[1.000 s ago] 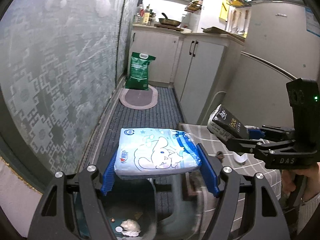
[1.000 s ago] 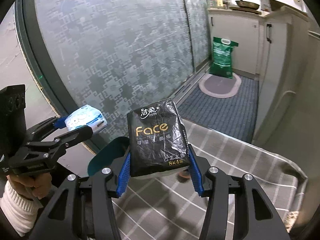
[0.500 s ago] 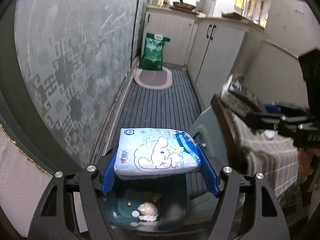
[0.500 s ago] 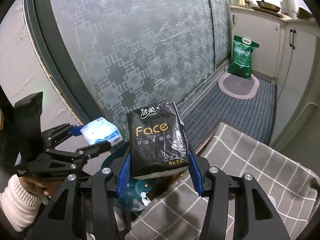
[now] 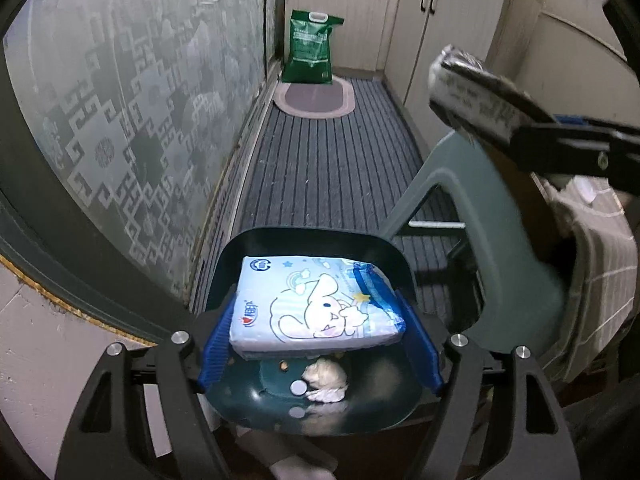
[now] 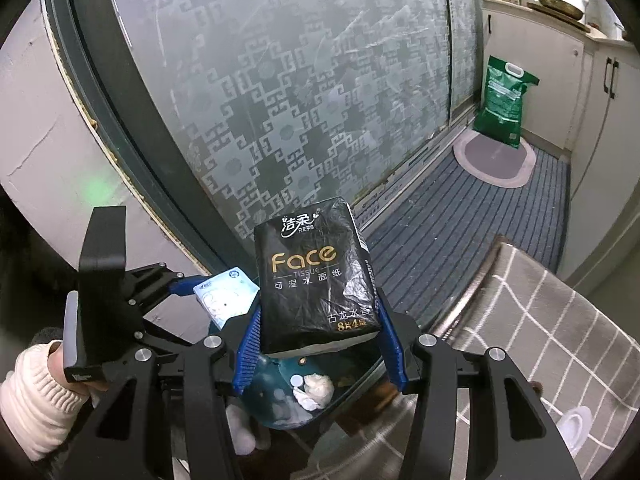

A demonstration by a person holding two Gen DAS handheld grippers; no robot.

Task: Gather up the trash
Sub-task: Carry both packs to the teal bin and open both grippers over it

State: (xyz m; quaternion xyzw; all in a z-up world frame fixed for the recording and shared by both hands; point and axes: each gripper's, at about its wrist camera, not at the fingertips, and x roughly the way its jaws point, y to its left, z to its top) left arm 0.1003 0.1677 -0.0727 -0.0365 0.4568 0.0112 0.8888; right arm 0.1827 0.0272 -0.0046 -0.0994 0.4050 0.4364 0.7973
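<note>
A pale blue tissue pack (image 5: 316,304) with a cartoon print lies between the blue pads of my left gripper (image 5: 318,314). The jaws are opening, though the pads still touch the pack's sides. It hangs right over the dark green trash bin (image 5: 312,240), where a crumpled white tissue (image 5: 326,376) lies. My right gripper (image 6: 318,344) is shut on a black "Face" tissue pack (image 6: 316,280), above the bin (image 6: 272,408) and to the right of the left gripper (image 6: 192,284). In the left wrist view the black pack (image 5: 468,84) shows at upper right.
A frosted patterned glass door (image 5: 120,100) runs along the left. A grey-green plastic chair (image 5: 480,208) and a checked cloth (image 6: 540,340) sit to the right of the bin. Farther off are a green bag (image 5: 310,52), an oval mat (image 5: 314,98) and cabinets (image 5: 448,24). A white sleeve (image 6: 28,392) holds the left gripper.
The left gripper sank and tilted down, so the bin now lies directly under the blue pack. The right gripper, with the black pack, moved left from over the cloth to above the bin.
</note>
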